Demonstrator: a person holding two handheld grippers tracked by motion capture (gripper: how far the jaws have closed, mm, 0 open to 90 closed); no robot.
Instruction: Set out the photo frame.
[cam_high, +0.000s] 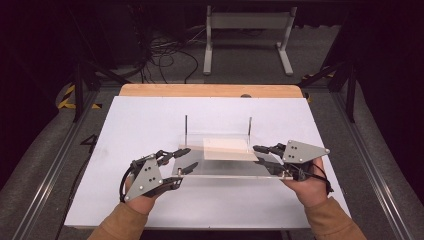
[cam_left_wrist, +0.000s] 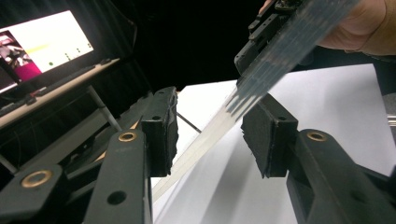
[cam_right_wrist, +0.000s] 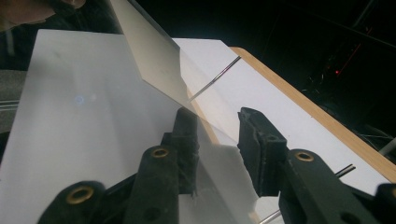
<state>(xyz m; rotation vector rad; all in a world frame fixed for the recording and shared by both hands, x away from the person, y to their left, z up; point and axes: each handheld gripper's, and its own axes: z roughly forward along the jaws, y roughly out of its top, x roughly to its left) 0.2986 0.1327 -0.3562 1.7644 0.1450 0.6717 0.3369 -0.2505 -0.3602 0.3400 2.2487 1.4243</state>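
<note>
High view: my left tool (cam_high: 184, 161) and right tool (cam_high: 264, 159) flank a clear acrylic sheet (cam_high: 227, 160) lifted above the white surface (cam_high: 140, 125), before two upright pins (cam_high: 186, 125).

Left gripper view: sheet (cam_left_wrist: 219, 126) between unclenched pads; grip evenly.

Right gripper view: sheet (cam_right_wrist: 163, 70) beside one pad, not clamped; keep it level.

The high view looks from above the person's side, forward and down, and it takes in the whole table (cam_high: 150, 120) from some distance – also the dark floor behind it. The left gripper view sits very near its own black jaws and looks along them, up across the white tabletop toward the other hand (cam_left_wrist: 364, 23). The right gripper view is equally near its jaws and faces over the table to the wooden edge (cam_right_wrist: 299, 93). All three views share the clear sheet (cam_high: 220, 150) – seen edge-on in both gripper views – and the white surface under it.
</note>
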